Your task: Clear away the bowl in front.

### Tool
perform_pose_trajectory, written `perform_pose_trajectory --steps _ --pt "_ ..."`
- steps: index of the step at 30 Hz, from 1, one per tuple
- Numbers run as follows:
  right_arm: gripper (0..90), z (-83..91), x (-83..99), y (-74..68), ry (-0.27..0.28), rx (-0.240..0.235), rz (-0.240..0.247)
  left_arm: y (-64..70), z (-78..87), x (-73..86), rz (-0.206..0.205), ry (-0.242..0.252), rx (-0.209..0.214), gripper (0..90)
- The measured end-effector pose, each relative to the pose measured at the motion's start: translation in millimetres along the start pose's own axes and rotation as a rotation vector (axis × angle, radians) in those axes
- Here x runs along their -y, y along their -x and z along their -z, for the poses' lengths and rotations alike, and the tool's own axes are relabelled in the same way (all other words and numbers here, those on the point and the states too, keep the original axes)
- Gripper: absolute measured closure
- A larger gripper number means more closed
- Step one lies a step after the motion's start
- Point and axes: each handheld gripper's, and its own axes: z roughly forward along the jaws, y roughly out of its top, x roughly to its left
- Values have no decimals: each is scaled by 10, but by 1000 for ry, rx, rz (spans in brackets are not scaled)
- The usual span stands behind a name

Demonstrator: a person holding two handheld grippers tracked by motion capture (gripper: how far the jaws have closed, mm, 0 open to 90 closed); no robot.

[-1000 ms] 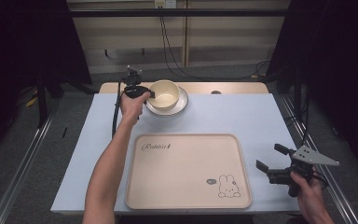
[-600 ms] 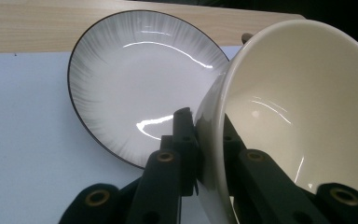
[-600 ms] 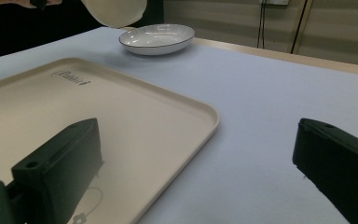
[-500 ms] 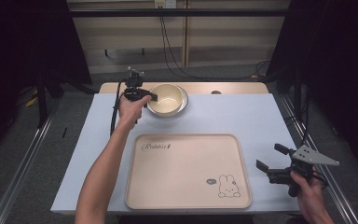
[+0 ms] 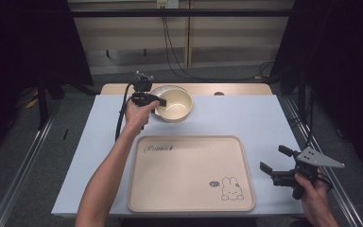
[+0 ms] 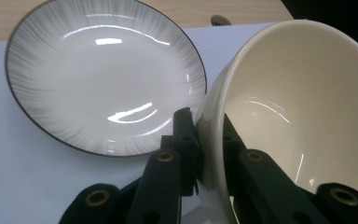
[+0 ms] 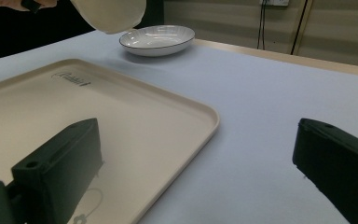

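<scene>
My left gripper [image 5: 159,100] is shut on the left rim of a cream bowl [image 5: 175,105] at the far middle of the table. It holds the bowl tilted and lifted. In the left gripper view one jaw is outside and one inside the bowl [image 6: 284,93] wall, and a white plate [image 6: 102,79] with a dark rim lies on the table just behind. The plate's edge [image 5: 163,89] peeks out behind the bowl. My right gripper [image 5: 274,159] is open and holds nothing, just right of the cream rabbit tray [image 5: 189,198]. In the right gripper view the bowl [image 7: 109,14] hangs above the plate [image 7: 157,39].
The tray [image 7: 98,107] lies bare on the near half of the white table [image 5: 246,118]. A wooden strip [image 5: 236,89] runs along the far edge. The left gripper's cable [image 5: 121,113] trails down past the forearm. Dark floor and rails flank the table.
The left gripper has lifted the bowl off the plate and carried it slightly right and toward me, tilting it. The right gripper has stayed put.
</scene>
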Motion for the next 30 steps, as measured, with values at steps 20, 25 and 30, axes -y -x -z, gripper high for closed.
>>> perform_pose_trajectory --steps 20,25,30 --pt "9 11 1 2 3 5 3 395 -193 126 -66 -40 69 834" --pt "9 9 -2 2 5 5 -3 456 -233 158 -86 -57 80 834" --pt "8 8 -2 4 7 6 0 549 -279 198 -85 -47 107 834"
